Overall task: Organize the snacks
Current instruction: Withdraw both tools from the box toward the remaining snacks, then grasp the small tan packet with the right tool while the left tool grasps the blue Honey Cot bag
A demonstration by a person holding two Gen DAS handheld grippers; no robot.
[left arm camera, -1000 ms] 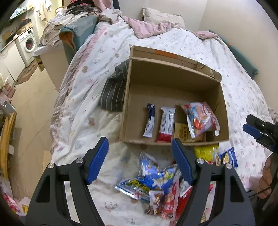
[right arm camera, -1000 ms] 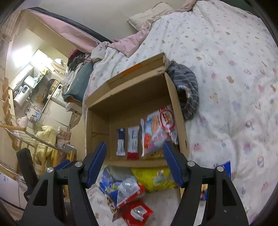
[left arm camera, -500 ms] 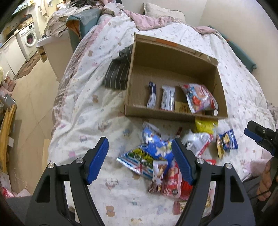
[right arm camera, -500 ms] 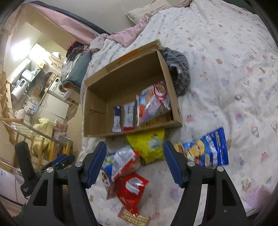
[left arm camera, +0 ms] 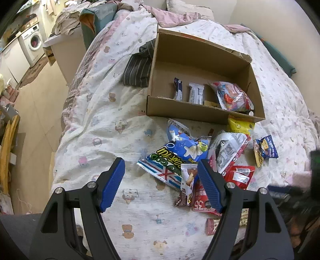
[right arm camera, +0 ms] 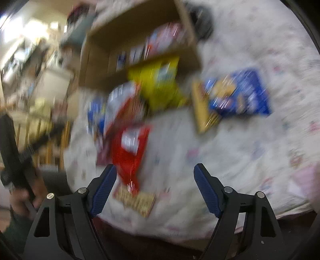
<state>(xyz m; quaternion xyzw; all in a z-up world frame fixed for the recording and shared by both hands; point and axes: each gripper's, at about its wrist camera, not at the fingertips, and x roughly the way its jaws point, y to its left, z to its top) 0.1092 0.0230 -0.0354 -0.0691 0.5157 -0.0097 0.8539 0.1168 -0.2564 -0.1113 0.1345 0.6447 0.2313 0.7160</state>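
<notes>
An open cardboard box lies on the bed and holds two small bars and a red-and-blue bag. In front of it lies a pile of loose snack packets: a blue-and-green bag, a yellow bag, a red packet and a small blue packet. My left gripper is open and empty, above the near side of the pile. My right gripper is open and empty; its view is blurred, with the red packet, yellow bag and blue packet ahead.
A striped dark cloth lies left of the box. The bed's left edge drops to the floor, with a washing machine far left. Pillows and a pink blanket lie at the head of the bed.
Both grippers have pulled back from the box toward the foot of the bed, so more of the snack pile shows. The right view is now blurred by motion.
</notes>
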